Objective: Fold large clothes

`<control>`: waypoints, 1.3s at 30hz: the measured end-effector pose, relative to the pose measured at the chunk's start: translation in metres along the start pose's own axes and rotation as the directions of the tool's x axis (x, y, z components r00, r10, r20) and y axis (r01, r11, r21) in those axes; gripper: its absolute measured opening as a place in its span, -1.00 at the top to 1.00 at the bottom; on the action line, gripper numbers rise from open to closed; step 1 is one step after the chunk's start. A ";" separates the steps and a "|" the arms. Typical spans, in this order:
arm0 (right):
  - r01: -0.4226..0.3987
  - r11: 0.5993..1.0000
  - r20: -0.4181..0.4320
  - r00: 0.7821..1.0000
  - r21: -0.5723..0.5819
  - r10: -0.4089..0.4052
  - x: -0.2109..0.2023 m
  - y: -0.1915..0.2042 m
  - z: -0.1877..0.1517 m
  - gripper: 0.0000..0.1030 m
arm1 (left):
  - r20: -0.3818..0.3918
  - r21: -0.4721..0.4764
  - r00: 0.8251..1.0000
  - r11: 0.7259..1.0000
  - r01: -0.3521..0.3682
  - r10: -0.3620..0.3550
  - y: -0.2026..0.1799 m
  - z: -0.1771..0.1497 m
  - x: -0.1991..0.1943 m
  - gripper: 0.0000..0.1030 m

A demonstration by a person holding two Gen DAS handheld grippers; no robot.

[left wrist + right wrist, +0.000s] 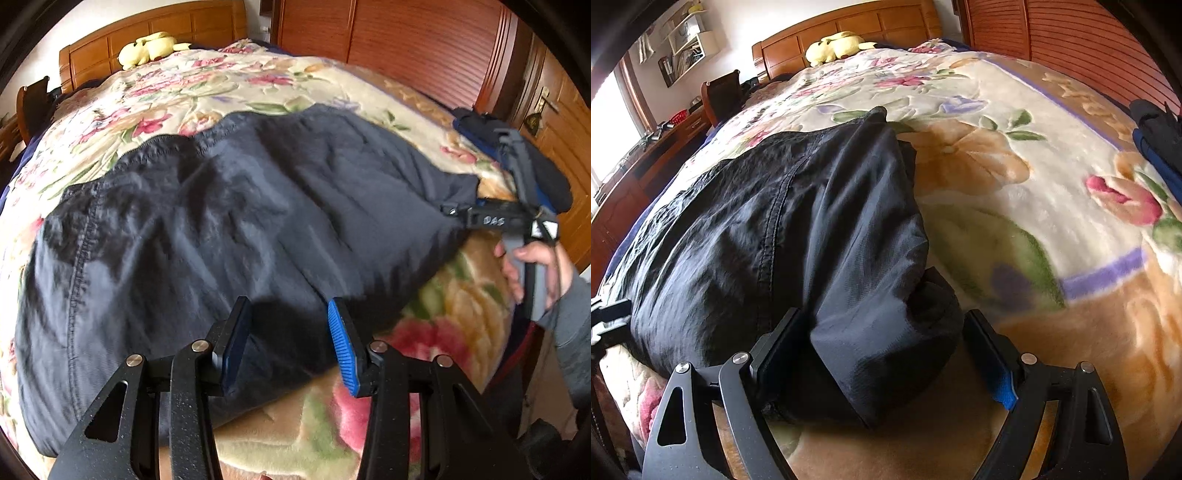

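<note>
Dark garment [221, 229] spread across floral blanket [207, 85], well short of the yellow plush [149, 46] at the headboard; left gripper [286, 341] spread wide over the garment's near edge, gripping nothing; right gripper [879, 349] likewise parted, a bunched garment end between its fingers.

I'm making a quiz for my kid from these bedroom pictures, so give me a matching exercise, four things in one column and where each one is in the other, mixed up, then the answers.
Things:
1. Yellow plush toy
2. Dark navy nylon garment
3. Right claw
4. Floral fleece blanket

Places:
A. Open, with a bunched garment end between its fingers
B. Spread over the whole bed
C. By the wooden headboard
D. Lying on the blanket, near the foot of the bed

Pairs: 1-C, 2-D, 3-A, 4-B
</note>
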State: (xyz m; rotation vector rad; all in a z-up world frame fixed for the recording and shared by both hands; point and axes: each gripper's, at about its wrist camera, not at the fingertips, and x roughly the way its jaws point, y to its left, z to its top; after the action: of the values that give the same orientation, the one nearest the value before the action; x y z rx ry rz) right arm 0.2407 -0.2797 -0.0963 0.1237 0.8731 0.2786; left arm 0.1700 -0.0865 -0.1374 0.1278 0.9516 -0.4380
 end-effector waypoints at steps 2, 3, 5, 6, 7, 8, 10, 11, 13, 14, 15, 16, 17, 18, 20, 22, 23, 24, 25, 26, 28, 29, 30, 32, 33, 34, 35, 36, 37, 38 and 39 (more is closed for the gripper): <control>-0.007 1.000 -0.004 1.000 0.004 0.007 0.001 0.000 0.001 -0.70 | -0.001 -0.008 1.000 1.000 0.000 0.000 0.003 0.001 0.003 0.14; -0.009 1.000 -0.005 1.000 0.006 0.009 0.001 0.001 0.001 -0.70 | -0.001 -0.012 1.000 1.000 0.001 -0.001 0.004 0.000 0.003 0.14; -0.011 1.000 -0.005 1.000 0.007 0.011 0.001 0.001 0.001 -0.71 | -0.001 -0.022 1.000 1.000 0.005 -0.005 0.006 0.000 0.004 0.14; -0.014 1.000 -0.007 1.000 0.008 0.014 0.002 0.001 0.001 -0.71 | 0.000 -0.023 1.000 1.000 0.006 -0.006 0.007 -0.001 0.004 0.14; -0.016 1.000 -0.009 1.000 0.010 0.016 0.002 0.001 0.001 -0.71 | 0.002 -0.025 1.000 1.000 0.006 -0.006 0.007 -0.001 0.004 0.14; -0.019 1.000 -0.012 1.000 0.013 0.019 0.003 0.001 0.002 -0.70 | 0.002 -0.025 1.000 1.000 0.006 -0.006 0.007 -0.002 0.004 0.14; -0.027 0.999 -0.020 0.999 0.018 0.028 0.004 0.001 0.003 -0.61 | 0.003 -0.028 1.000 1.000 0.004 -0.004 0.006 -0.003 0.003 0.14; -0.041 0.999 -0.021 0.999 0.027 0.042 0.003 0.001 0.003 -0.43 | 0.004 -0.030 1.000 1.000 0.005 -0.005 0.006 -0.003 0.002 0.14; -0.102 0.993 -0.019 0.995 0.058 0.103 0.001 0.001 0.002 -0.04 | 0.005 -0.037 1.000 0.999 0.001 -0.001 0.007 -0.003 0.000 0.14; -0.125 0.988 -0.018 0.992 0.086 0.127 0.000 0.000 0.001 0.04 | 0.009 -0.038 1.000 0.999 -0.006 0.007 0.008 -0.003 -0.003 0.14; -0.139 0.985 -0.018 0.990 0.106 0.141 0.000 -0.002 0.001 0.20 | 0.024 -0.044 1.000 0.999 -0.015 0.016 0.010 -0.003 -0.008 0.14; -0.149 0.982 -0.022 0.988 0.119 0.153 -0.002 -0.002 0.001 0.36 | 0.041 -0.058 0.999 0.998 -0.015 0.017 0.014 -0.004 -0.013 0.14; -0.148 0.982 -0.025 0.988 0.119 0.152 -0.004 -0.001 0.003 0.50 | 0.052 -0.071 0.999 0.997 -0.010 0.013 0.018 -0.004 -0.017 0.14; -0.141 0.984 -0.025 0.989 0.110 0.145 -0.008 0.000 0.007 0.56 | 0.066 -0.089 0.998 0.996 -0.002 0.008 0.023 -0.005 -0.022 0.14; -0.134 0.987 -0.017 0.991 0.085 0.135 -0.019 0.006 0.016 0.64 | 0.098 -0.117 0.995 0.993 0.000 0.011 0.034 -0.009 -0.036 0.14; -0.137 0.989 0.017 0.991 0.059 0.136 -0.035 0.016 0.026 0.66 | 0.121 -0.131 0.992 0.991 -0.007 0.023 0.045 -0.014 -0.050 0.14; -0.142 0.989 0.041 0.989 0.042 0.140 -0.045 0.023 0.032 0.66 | 0.127 -0.136 0.991 0.991 -0.012 0.030 0.050 -0.016 -0.055 0.14; -0.143 0.989 0.061 0.988 0.027 0.141 -0.053 0.030 0.037 0.67 | 0.131 -0.139 0.991 0.990 -0.017 0.035 0.053 -0.019 -0.059 0.14; -0.145 0.989 0.085 0.986 0.008 0.144 -0.061 0.039 0.042 0.67 | 0.137 -0.142 0.990 0.990 -0.022 0.042 0.059 -0.022 -0.066 0.14; -0.150 0.989 0.107 0.983 -0.009 0.150 -0.069 0.048 0.046 0.67 | 0.143 -0.146 0.989 0.989 -0.027 0.048 0.064 -0.024 -0.071 0.14; -0.174 0.984 0.146 0.973 -0.041 0.178 -0.083 0.067 0.053 0.68 | 0.156 -0.160 0.985 0.986 -0.044 0.069 0.076 -0.029 -0.082 0.14; -0.184 0.981 0.160 0.968 -0.059 0.191 -0.088 0.078 0.057 0.68 | 0.162 -0.169 0.984 0.984 -0.048 0.076 0.082 -0.033 -0.087 0.14; -0.191 0.978 0.170 0.964 -0.081 0.202 -0.093 0.089 0.060 0.69 | 0.170 -0.181 0.982 0.982 -0.053 0.085 0.089 -0.037 -0.093 0.14; -0.203 0.969 0.181 0.957 -0.143 0.228 -0.101 0.115 0.065 0.70 | 0.179 -0.200 0.979 0.978 -0.064 0.101 0.098 -0.043 -0.102 0.14; -0.210 0.962 0.183 0.953 -0.176 0.242 -0.104 0.130 0.068 0.70 | 0.184 -0.210 0.977 0.975 -0.072 0.112 0.103 -0.047 -0.106 0.14; -0.219 0.952 0.184 0.948 -0.215 0.260 -0.106 0.146 0.071 0.70 | 0.190 -0.222 0.974 0.971 -0.082 0.126 0.109 -0.052 -0.112 0.14; -0.230 0.942 0.183 0.943 -0.245 0.278 -0.108 0.160 0.073 0.70 | 0.196 -0.238 0.971 0.967 -0.092 0.140 0.117 -0.057 -0.119 0.14; -0.246 0.929 0.179 0.937 -0.276 0.301 -0.108 0.175 0.076 0.71 | 0.199 -0.253 0.968 0.962 -0.099 0.152 0.123 -0.062 -0.124 0.14; -0.264 0.914 0.172 0.929 -0.306 0.326 -0.108 0.192 0.078 0.71 | 0.203 -0.269 0.965 0.957 -0.106 0.164 0.129 -0.067 -0.130 0.14; -0.282 0.899 0.166 0.922 -0.335 0.350 -0.108 0.208 0.079 0.71 | 0.205 -0.283 0.963 0.952 -0.113 0.175 0.136 -0.072 -0.135 0.14; -0.303 0.882 0.155 0.913 -0.361 0.377 -0.107 0.225 0.081 0.71 | 0.205 -0.296 0.960 0.947 -0.124 0.190 0.142 -0.077 -0.140 0.14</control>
State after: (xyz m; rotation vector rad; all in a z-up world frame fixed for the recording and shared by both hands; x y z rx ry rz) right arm 0.1950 -0.0949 0.0836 -0.0052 0.5671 0.7279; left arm 0.1009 0.1075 -0.0803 -0.1035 0.7576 -0.1607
